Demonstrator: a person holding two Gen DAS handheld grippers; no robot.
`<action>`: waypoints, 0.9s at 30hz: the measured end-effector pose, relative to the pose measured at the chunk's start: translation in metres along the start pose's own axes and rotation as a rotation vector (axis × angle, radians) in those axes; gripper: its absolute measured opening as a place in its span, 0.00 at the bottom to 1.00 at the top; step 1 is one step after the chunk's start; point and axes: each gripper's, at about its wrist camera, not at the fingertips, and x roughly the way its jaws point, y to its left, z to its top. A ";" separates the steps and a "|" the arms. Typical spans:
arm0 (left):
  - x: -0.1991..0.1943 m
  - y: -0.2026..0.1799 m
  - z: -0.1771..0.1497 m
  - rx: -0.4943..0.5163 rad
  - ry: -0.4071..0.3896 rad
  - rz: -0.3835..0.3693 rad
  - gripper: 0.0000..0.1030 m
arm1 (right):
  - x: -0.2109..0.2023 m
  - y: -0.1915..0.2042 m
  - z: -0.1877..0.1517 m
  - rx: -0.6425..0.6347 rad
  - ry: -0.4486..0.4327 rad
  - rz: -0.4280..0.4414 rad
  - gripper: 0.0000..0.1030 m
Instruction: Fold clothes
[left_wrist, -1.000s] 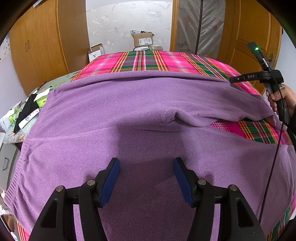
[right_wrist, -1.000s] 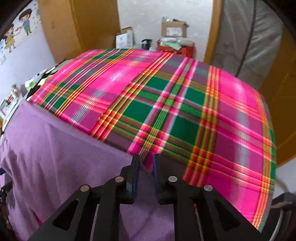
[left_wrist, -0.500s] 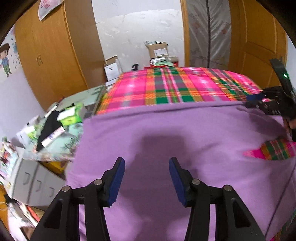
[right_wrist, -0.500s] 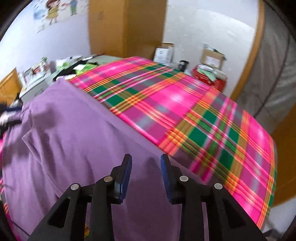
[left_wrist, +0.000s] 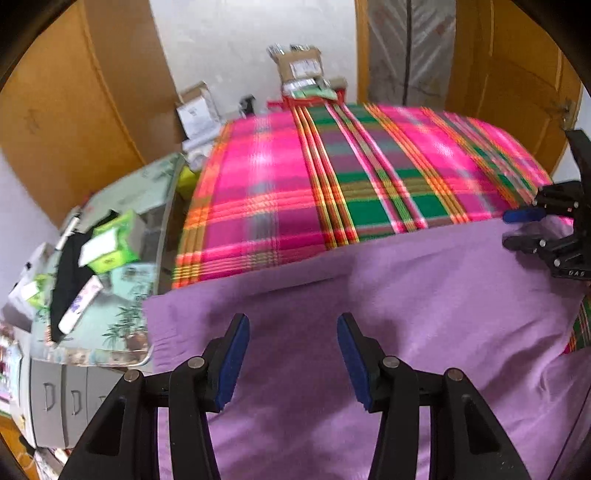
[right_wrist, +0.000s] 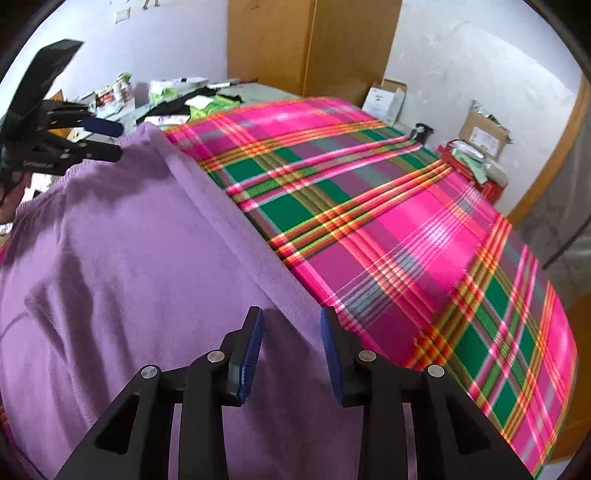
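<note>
Plainly, the purple garment (left_wrist: 406, 332) lay spread on the bed, filling the lower half of the left wrist view and the lower left of the right wrist view, its far edge (right_wrist: 236, 236) a straight doubled line against the plaid bedcover (left_wrist: 332, 184). It was soft, matte fleece with a fine nap, and shallow creases showed at lower left in the right wrist view. My left tongs (left_wrist: 291, 354) stood wide open over the cloth with nothing between them. My right tongs (right_wrist: 291, 350) stood about half open, straddling that far edge, also empty.

What worried me was the grip: fleece this thick could bunch, so closing there might have caught one layer only and dragged the fold askew. Its left corner (left_wrist: 155, 314) sat in the left of the left wrist view, just beside the cluttered desk (left_wrist: 122, 295), where a careless sweep could have pulled cloth over the boxes (left_wrist: 107, 247). The bedcover was smooth and slick-looking, and I judged the garment could slide on it if tugged from one side.
</note>
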 end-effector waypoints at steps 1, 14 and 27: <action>0.007 -0.002 0.002 0.010 0.014 0.005 0.50 | 0.002 -0.002 0.001 0.008 0.002 0.008 0.32; 0.038 0.017 0.032 0.003 0.000 0.058 0.50 | 0.020 -0.040 0.021 0.156 -0.010 -0.015 0.13; 0.025 0.104 -0.005 -0.158 0.014 0.057 0.50 | 0.015 -0.046 0.004 0.153 -0.007 0.054 0.30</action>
